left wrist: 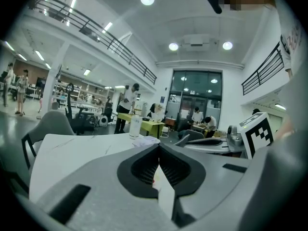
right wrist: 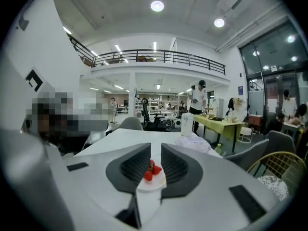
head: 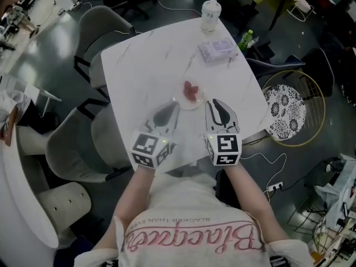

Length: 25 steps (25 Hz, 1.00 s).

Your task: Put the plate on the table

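Plate (head: pixel 198 102), round and clear, carrying strawberries (head: pixel 191 90): rests on the white marble surface (head: pixel 150 65), towards its near edge, directly ahead of both tools and between their tips. Left hand-held gripper (head: pixel 176 104): jaws closed tip to tip, nothing held, its tip touching or just beside the plate's left rim. Right hand-held gripper (head: pixel 214 102): jaws parted by a narrow gap, empty, the plate showing through that gap below it. Its tip is just beside the right rim, so neither side is clearly nearer.
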{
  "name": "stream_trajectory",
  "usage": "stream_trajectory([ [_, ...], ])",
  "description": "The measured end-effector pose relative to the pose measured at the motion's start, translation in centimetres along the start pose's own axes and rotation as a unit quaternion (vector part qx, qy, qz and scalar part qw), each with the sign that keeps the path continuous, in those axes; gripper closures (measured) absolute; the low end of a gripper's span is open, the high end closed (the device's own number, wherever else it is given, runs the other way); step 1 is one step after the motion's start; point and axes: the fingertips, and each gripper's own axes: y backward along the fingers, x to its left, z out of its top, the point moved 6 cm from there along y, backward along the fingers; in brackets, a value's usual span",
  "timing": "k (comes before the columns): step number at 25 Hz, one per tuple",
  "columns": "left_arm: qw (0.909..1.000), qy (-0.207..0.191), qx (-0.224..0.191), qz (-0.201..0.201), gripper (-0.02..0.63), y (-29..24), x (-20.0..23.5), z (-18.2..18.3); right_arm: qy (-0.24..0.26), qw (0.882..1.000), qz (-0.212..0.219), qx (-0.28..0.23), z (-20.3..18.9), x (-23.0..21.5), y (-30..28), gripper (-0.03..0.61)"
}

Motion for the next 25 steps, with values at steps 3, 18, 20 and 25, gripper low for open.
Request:
stream_trajectory([
  [3,0.9998,-0.015,-0.015,-0.006,0.611,0.8,-0.8,1.0,0.015,1.000,0.002,-0.026,1.8,0.7,2.0,0.535],
  [18,0.9955,-0.052,-0.077,-0.020,0.611,3.7,-3.9,5.4,0.042,0.992,0.022,-0.113,7.8,3.5,8.0,0.563],
  [20,0.9951,-0.054,-0.079,-0.022,0.611,3.8,-4.2,5.5,0.044,0.992,0.024,-0.117,8.0,3.8,8.2,0.570],
  [25,0.9947,-0.056,-0.083,-0.024,0.611,4.1,-4.8,5.8,0.045,0.992,0.032,-0.116,8.1,4.2,8.5,0.574],
])
